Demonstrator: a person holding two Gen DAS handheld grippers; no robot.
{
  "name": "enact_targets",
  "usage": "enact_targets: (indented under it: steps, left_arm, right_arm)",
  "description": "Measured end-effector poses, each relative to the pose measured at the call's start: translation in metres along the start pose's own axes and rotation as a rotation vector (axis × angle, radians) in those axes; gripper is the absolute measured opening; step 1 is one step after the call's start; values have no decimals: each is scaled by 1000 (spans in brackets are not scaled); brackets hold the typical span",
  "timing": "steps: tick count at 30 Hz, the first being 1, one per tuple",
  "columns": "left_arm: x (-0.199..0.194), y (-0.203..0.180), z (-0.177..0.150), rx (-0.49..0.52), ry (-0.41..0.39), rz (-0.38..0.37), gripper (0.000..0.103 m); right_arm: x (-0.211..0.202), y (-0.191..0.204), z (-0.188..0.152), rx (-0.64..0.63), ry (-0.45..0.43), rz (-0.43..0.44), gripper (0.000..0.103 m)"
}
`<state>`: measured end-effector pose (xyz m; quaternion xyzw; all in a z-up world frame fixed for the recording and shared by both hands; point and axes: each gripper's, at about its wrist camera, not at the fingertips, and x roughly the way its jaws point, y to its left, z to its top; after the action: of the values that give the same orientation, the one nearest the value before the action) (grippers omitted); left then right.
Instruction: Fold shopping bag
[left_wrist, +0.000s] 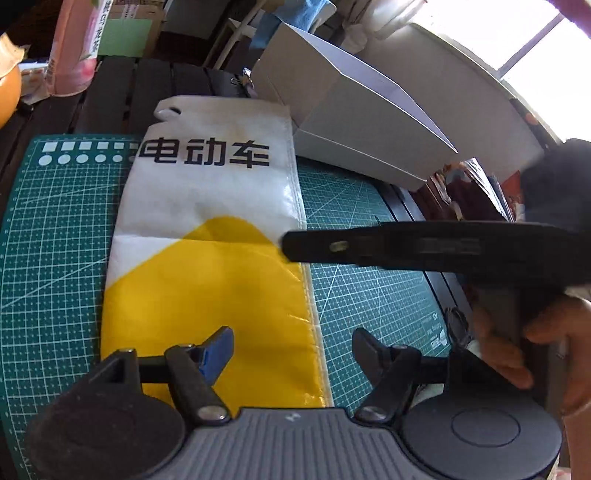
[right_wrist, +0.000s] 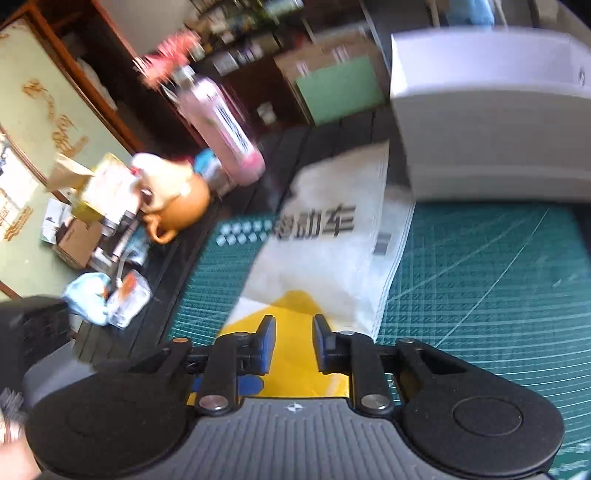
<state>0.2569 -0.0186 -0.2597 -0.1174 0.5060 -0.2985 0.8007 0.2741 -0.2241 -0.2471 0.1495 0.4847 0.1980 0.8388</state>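
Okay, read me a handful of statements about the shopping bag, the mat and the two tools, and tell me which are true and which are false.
1. The shopping bag lies flat on a green cutting mat. True.
2. The bag is red and black. False: it is white and yellow with black lettering.
3. The left tool has its jaws set wide apart over the yellow end of the bag. True.
4. A white box stands beyond the bag. True.
5. The right tool is holding the bag up off the mat. False: its jaws stand narrow with a gap, above the bag's yellow part, and the bag lies flat.
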Motion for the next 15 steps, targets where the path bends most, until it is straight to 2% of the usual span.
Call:
enact_targets:
  steps: [3,4,6,8,12,15]
  left_arm:
    - [-14,4,2,-22,-18,-13,70]
    - [-22,6,3,-26,-33,-20,70]
    - [-42,11,7,-20,-88,-28,70]
    - [-50,18,11,-30,-130,9,78]
    - [-46,47,21,-148,-177,143,78]
    - [-36,67,21,-233,-145,190,75]
  right_arm:
    - [30,-6,-1,6,70,-57,13]
    - [34,-7,-3,4,75,-65,9]
    - [36,-8,-5,7,69,-61,9]
    - [37,-8,-6,-5,71,-63,9]
    - [40,-3,-6,-43,72,-69,9]
    - [41,1,-3,-52,75,-76,9]
